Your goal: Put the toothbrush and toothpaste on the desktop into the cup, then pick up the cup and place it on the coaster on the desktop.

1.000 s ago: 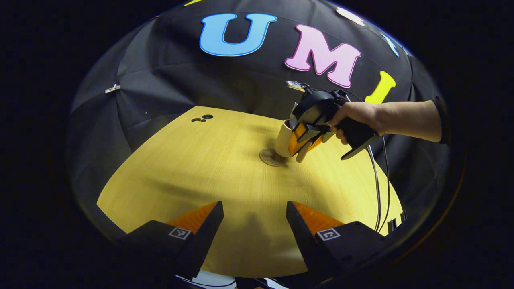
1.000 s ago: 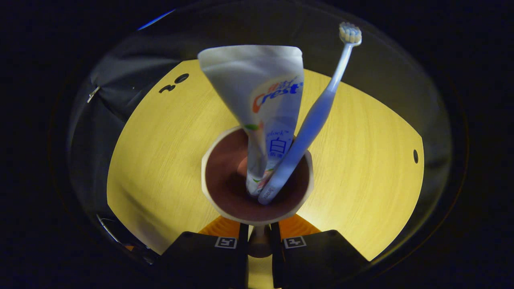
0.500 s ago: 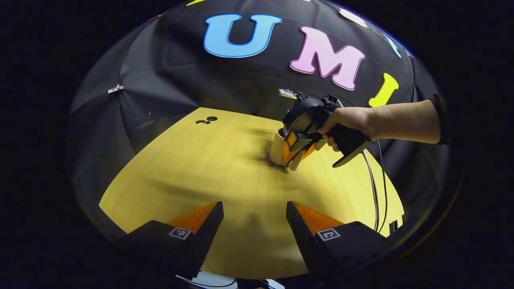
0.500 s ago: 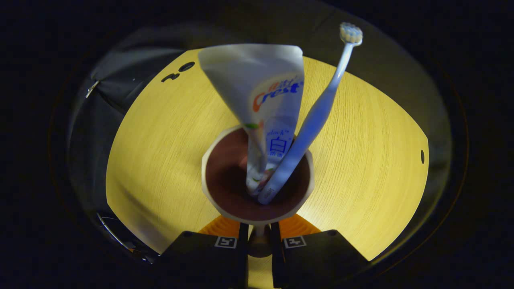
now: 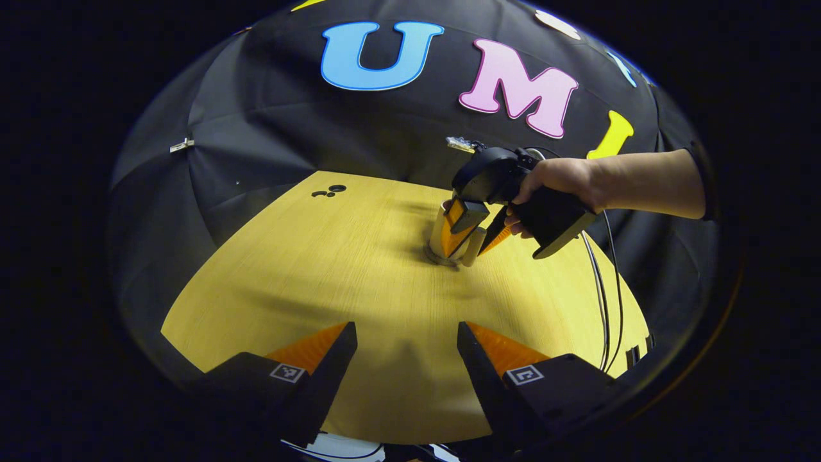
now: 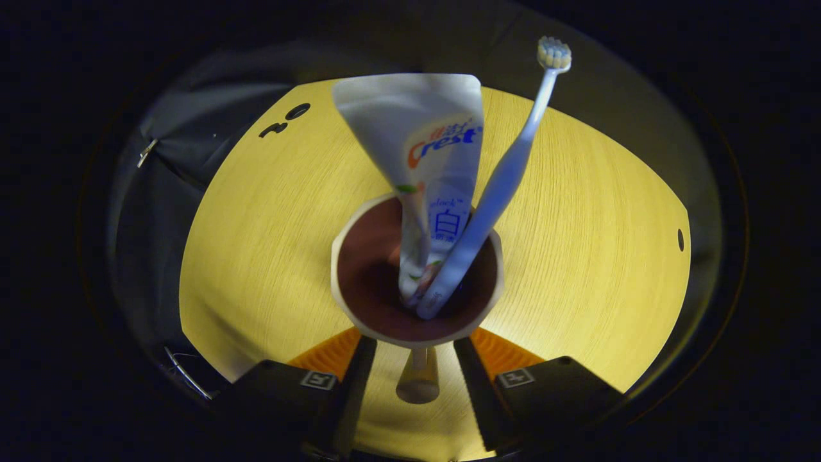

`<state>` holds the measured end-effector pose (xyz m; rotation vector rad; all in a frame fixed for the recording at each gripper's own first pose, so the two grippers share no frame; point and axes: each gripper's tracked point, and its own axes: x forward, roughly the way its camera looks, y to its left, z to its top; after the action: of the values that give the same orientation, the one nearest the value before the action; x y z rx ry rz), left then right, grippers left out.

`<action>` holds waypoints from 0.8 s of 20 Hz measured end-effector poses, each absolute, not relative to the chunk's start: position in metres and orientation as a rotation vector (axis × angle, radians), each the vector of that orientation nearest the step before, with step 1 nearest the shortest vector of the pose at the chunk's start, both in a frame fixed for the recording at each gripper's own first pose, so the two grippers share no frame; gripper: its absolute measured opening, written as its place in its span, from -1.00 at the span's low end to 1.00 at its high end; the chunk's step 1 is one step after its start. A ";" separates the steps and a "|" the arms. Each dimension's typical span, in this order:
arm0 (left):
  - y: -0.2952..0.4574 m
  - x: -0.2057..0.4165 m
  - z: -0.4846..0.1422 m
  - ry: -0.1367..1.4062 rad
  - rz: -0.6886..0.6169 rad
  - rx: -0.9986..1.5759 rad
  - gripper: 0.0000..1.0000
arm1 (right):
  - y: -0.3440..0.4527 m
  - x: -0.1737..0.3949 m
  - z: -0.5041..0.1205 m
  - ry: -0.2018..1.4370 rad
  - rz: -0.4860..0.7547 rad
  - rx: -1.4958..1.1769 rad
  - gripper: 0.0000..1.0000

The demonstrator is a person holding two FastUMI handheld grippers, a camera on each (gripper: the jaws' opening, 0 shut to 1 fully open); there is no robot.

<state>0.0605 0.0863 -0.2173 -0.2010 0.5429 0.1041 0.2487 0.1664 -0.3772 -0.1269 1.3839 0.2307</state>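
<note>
We see the right gripper (image 6: 414,359) with its jaws spread, a gap on each side of the handle of the cream ceramic cup with a brown inside (image 6: 417,273). In that cup stand the white squeezed toothpaste tube (image 6: 426,160) and the pale blue plastic toothbrush (image 6: 507,173), bristles up. The cup sits on the round brown coaster (image 5: 442,260) on the yellow wooden desktop (image 5: 321,269). The left gripper (image 5: 407,346) hovers well apart, jaws spread around nothing.
</note>
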 end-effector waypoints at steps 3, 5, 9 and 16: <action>0.083 0.062 -0.213 0.538 0.083 -0.184 0.96 | 0.166 0.247 -0.361 1.345 0.216 -0.086 0.92; 0.079 0.065 -0.208 0.528 0.065 -0.161 0.96 | 0.162 0.245 -0.342 1.305 0.226 -0.086 0.97; 0.070 0.069 -0.200 0.510 0.012 -0.116 0.95 | 0.158 0.239 -0.289 1.178 0.231 -0.014 0.98; 0.059 0.085 -0.143 0.397 -0.050 -0.121 0.95 | 0.129 0.233 -0.177 0.868 0.152 0.129 0.97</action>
<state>0.0846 0.0591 -0.1425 -0.1206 0.3968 -0.0504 0.2328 0.1291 -0.1772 0.1294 0.8681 0.1522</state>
